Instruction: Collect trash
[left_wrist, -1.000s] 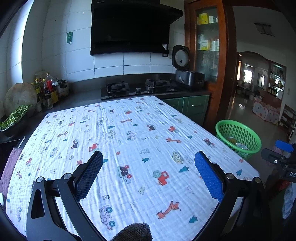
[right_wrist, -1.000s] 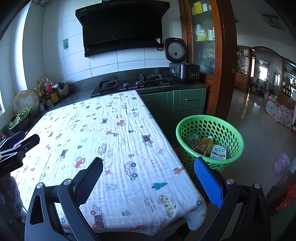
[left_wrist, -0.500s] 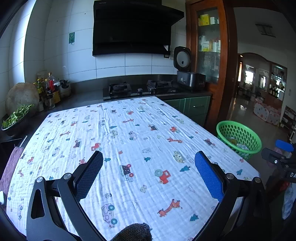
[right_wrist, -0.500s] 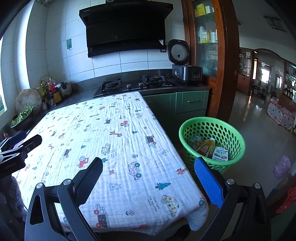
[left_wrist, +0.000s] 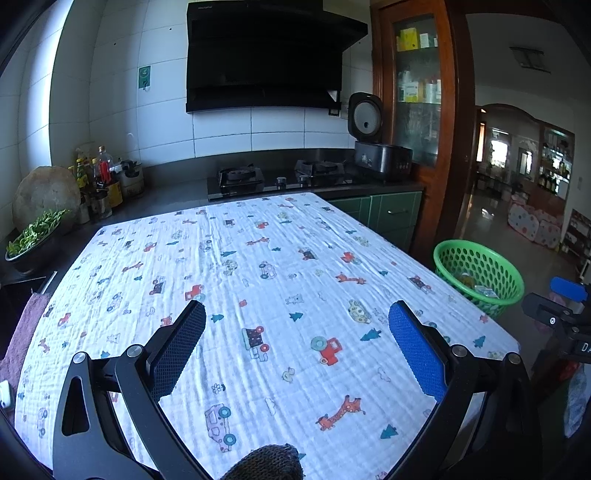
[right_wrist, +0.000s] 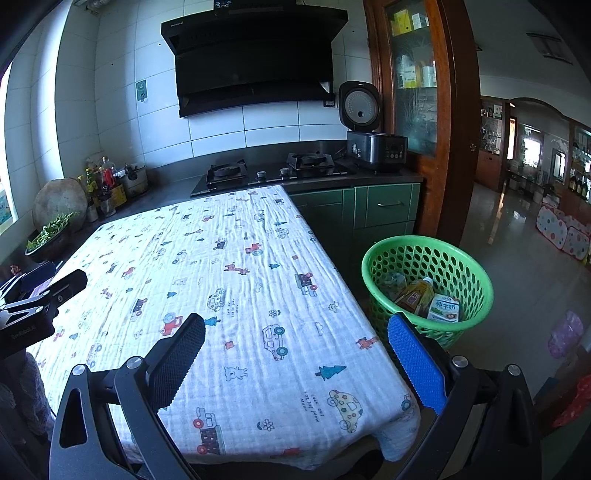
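We are holding the left claw (left_wrist: 296, 319) released, fingers spread wide with nothing between them, hovering above the near part of the surface (left_wrist: 266, 280), which is wearing a white cloth printed with cars, giraffes and trees. We are holding the right claw (right_wrist: 296, 330) released too, also grasping nothing, hanging over the near right corner of the same surface (right_wrist: 236, 295). From the left wrist view the right claw (left_wrist: 561, 302) is showing at the far right edge; from the right wrist view the left claw (right_wrist: 40, 299) is poking in at the left edge. The trash is sitting in the green basket (right_wrist: 476, 280) on the floor just beside the surface's right side: a yellow drink bottle (right_wrist: 415, 293) leaning tilted and a small milk carton (right_wrist: 443, 309) touching it, plus something crumpled behind them that we cannot make out. In the left view the green basket (left_wrist: 506, 280) is showing its contents too small to tell. Further back, a gas hob (right_wrist: 273, 171), a black range hood (right_wrist: 255, 55), a rice cooker with its lid up (right_wrist: 373, 136), bottles (left_wrist: 96, 173) and a bowl of greens (left_wrist: 33, 240) are lining the back counter.
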